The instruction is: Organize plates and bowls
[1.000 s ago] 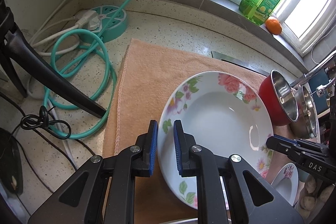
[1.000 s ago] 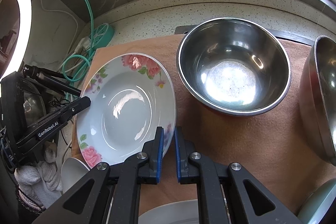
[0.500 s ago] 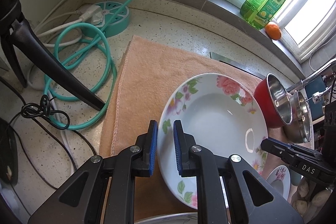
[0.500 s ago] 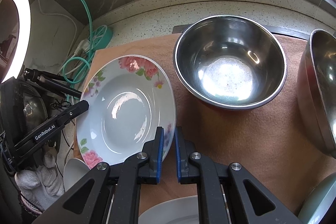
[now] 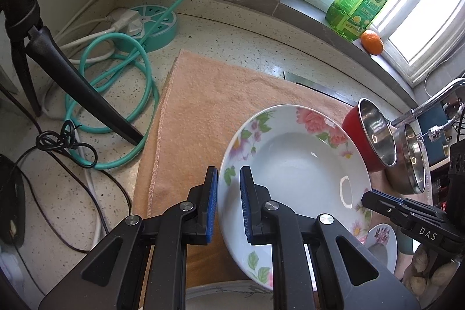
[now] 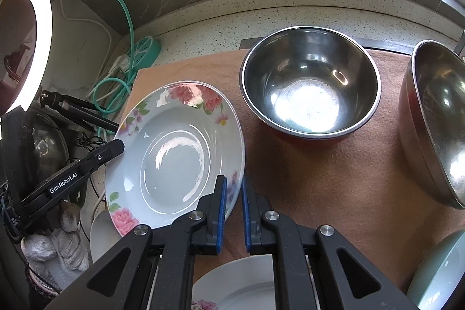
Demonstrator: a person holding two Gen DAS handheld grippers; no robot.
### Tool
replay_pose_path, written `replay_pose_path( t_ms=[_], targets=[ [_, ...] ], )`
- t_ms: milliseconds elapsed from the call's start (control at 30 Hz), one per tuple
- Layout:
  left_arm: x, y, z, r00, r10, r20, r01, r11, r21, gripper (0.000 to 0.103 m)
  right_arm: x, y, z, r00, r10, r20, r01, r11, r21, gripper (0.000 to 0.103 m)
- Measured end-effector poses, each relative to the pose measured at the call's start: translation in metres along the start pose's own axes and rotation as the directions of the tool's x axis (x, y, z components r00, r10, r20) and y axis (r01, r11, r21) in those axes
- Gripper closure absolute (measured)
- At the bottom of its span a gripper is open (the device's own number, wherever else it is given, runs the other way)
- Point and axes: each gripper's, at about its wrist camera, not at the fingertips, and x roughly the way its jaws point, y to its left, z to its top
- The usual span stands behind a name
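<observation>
Both grippers' fingers pinch floral plate [image 5: 293, 164] rim w/ peach towel [image 5: 203, 106] on speckled counter [image 5: 232, 48].

Left of the flowered plate [image 5: 293, 164], the orange towel [image 5: 203, 106] lies bare up to its stitched edge. Past that edge, a tripod leg [image 5: 84, 95] and green cable loops [image 5: 122, 95] crowd the counter. Right of the plate, a red-sided steel bowl [image 6: 311, 86] sits just beside its rim, perhaps touching it. Near the plate's close edge, another white plate [image 6: 241, 283] blocks the way.
</observation>
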Motion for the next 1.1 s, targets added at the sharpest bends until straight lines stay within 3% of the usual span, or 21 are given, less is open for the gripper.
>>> replay_pose_path(
  t_ms=[1100],
  targets=[
    [-0.048,-0.062,-0.070,0.998,-0.049,0.032,0.049,0.999,0.008,0.090,-0.072,-0.041,-0.060,1.000,0.001,0.018,-0.001,1.000,0.014,0.093]
  ],
)
